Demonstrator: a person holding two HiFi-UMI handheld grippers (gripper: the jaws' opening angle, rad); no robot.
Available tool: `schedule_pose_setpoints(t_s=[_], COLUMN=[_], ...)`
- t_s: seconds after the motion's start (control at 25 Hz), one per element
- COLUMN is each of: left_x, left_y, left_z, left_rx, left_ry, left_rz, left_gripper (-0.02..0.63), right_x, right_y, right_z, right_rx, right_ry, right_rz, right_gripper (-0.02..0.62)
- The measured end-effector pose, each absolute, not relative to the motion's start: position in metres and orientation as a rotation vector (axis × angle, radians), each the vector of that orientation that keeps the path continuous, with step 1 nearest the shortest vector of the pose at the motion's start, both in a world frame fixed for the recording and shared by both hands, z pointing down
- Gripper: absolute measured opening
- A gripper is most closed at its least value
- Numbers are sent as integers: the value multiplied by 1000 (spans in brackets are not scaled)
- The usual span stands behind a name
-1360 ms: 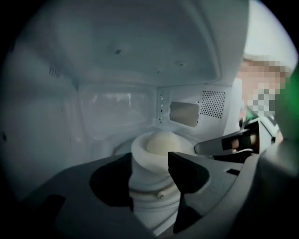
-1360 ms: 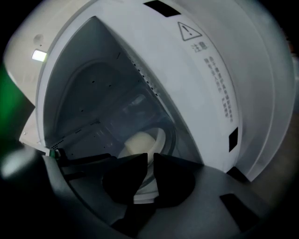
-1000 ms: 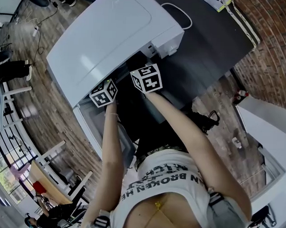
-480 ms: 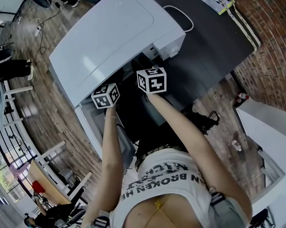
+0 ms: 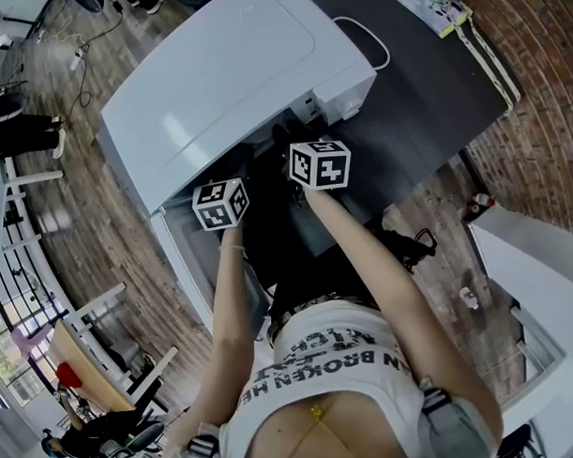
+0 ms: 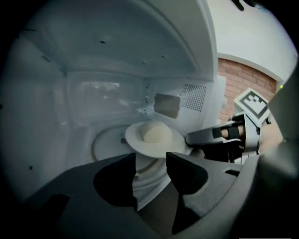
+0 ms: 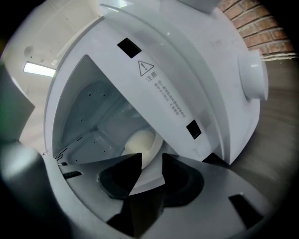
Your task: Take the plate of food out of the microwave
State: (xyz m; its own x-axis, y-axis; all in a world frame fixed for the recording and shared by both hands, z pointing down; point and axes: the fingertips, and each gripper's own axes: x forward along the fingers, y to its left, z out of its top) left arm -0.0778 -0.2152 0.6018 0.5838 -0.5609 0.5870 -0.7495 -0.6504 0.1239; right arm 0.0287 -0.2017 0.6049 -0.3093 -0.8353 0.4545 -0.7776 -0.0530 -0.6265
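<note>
Step in hand: Taking hold of the plate. Both tools reach into the mouth of the open microwave [image 5: 226, 71], and the lift-out appears not yet begun.

Plate [image 6: 140, 144]: White and round, inside the cavity over the turntable [image 6: 105, 144]. Whether it sits flat on it or is slightly raised cannot be told.

Food [image 6: 156, 133]: A pale rounded mound near the plate's middle, well inside the rim.

Left gripper [image 6: 151, 161]: Its jaws stand well apart and have just been closing a little. Nothing is gripped. The plate's near rim lies just beyond the tips, above the gap rather than inside it.

Right gripper [image 7: 152, 161]: Its jaws stand apart and have just been opening. The right-hand edge of the plate's rim lies between them, but the pads do not appear to press on it, so it holds nothing. In the left gripper view its tip lies right at that edge.

Next move (judgement): Each tool needs the thin rim seated properly between its pads, on opposite sides of the plate. Both should close firmly before any lift. The plate should then come out level through the opening.

Caution (judgement): An uneven grip or a one-sided lift would tilt the plate and could send the mound sliding. The rim looks smooth and shallow, so a shallow bite may slip.
</note>
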Motion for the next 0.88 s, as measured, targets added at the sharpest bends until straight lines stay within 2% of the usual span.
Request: schedule_pose_setpoints(t_s=[0.16,0.32,0.44,0.88], left_x=[-94,-84,-75,-85], left_y=[-233,-236,-235,-222], left_z=[596,592,590,593], left_rx=[2382,2460,2485,2389], left_ry=[-1154,-1119,-1090,-1119], left_rz=[616,668,691,574], left_gripper=[209,209,209,209], right_x=[26,24,26,29], right_y=[-206,-215,-218,-213], right_z=[605,605,605,596], right_rx=[-1734,-1686,-1667,-1477], right_ry=[2110,2047,1996,1889], right_rz=[-1350,-1393,-1420,-1450], right_gripper=[115,115,77,21])
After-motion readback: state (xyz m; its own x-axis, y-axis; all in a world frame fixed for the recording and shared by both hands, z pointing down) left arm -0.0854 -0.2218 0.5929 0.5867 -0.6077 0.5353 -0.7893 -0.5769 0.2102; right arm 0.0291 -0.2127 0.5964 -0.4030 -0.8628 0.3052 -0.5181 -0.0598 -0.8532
